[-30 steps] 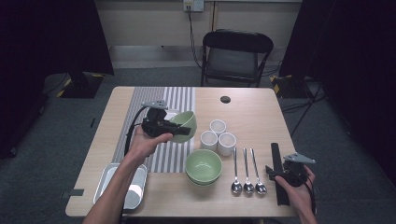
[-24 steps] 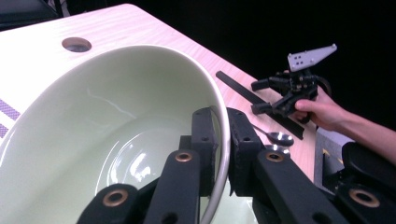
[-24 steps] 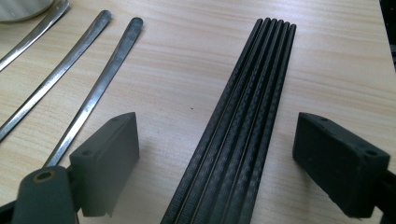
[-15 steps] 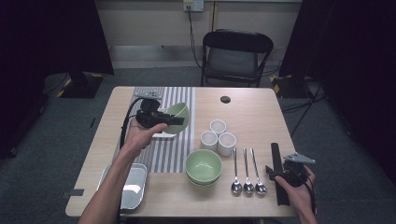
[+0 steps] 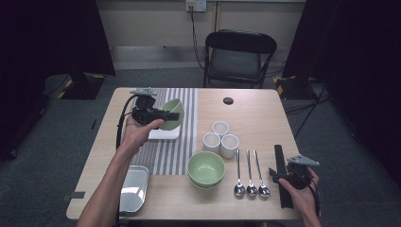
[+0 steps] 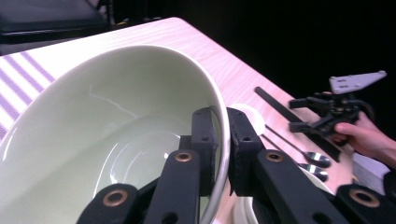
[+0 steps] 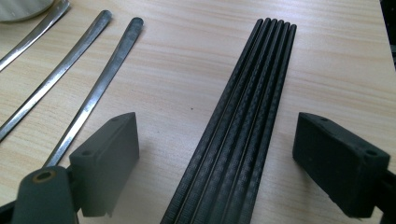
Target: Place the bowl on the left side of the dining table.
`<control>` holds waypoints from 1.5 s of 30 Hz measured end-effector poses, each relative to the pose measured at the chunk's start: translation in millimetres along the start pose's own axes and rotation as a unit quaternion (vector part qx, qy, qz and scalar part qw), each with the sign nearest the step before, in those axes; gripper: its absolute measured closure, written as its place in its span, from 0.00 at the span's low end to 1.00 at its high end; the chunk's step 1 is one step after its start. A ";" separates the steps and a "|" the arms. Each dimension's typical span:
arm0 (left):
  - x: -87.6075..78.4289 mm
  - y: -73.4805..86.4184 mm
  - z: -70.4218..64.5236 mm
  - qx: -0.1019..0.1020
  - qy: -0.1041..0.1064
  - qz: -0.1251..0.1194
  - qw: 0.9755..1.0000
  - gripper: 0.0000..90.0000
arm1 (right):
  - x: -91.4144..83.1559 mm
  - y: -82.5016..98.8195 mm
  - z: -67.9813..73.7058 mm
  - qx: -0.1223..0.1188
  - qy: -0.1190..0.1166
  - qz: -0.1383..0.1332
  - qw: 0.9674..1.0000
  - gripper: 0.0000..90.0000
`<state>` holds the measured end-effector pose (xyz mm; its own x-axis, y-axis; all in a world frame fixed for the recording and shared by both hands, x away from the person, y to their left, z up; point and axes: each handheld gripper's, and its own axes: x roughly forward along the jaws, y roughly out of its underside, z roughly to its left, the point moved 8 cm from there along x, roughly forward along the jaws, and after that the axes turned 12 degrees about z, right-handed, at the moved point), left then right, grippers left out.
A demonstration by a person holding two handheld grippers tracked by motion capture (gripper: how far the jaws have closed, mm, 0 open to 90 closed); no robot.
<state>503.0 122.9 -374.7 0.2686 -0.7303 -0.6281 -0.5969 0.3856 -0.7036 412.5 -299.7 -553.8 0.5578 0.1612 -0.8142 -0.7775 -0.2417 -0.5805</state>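
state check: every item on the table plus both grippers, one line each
left gripper: shut on green bowl rim
green bowl: held tilted, empty
stacked bowls: upright, empty
white cups: three, upright
spoons: three, lying parallel
chopsticks: bundled flat between open jaws
right gripper: open

The left forearm enters from the table's near edge and extends toward the far left corner. The left hand (image 5: 137, 128) holds the left gripper (image 5: 166, 115) raised above the table, jaws clamped on the rim of a tilted bowl (image 5: 173, 112). The right hand (image 5: 298, 189) rests at the near right corner. The right gripper (image 7: 215, 163) points toward the far edge, jaws spread wide.
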 end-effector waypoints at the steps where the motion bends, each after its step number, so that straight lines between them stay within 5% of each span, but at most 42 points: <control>1: 0.1 0.4 2.0 -0.001 -0.002 0.001 1.000 0.93 | 0.0 0.0 0.0 0.000 0.000 0.000 1.000 0.15; 10: 1.6 3.4 22.3 -0.026 -0.027 0.004 0.999 0.93 | 0.2 -0.3 0.1 0.001 0.000 0.000 1.000 0.15; 22: 6.8 7.8 56.8 -0.064 -0.071 0.008 0.995 0.93 | 0.4 -0.6 0.0 0.002 0.002 0.000 1.000 0.15; 31: 18.9 15.9 83.5 -0.092 -0.110 0.019 0.989 0.93 | 0.5 -0.6 -0.2 0.002 0.003 0.000 1.000 0.15; 39: 37.6 28.2 95.0 -0.094 -0.120 0.042 0.987 0.93 | 0.9 -1.1 -0.3 0.002 0.004 0.000 1.000 0.15; 45: 48.5 37.8 106.6 -0.103 -0.140 0.049 0.984 0.93 | 0.9 -1.1 -0.3 0.002 0.004 0.000 1.000 0.15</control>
<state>574.1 162.1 -467.1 0.3817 -0.5007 -0.7769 -0.7634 0.3031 -0.5704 414.0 -299.6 -553.9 0.5606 0.1534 -0.8137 -0.7786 -0.2368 -0.5811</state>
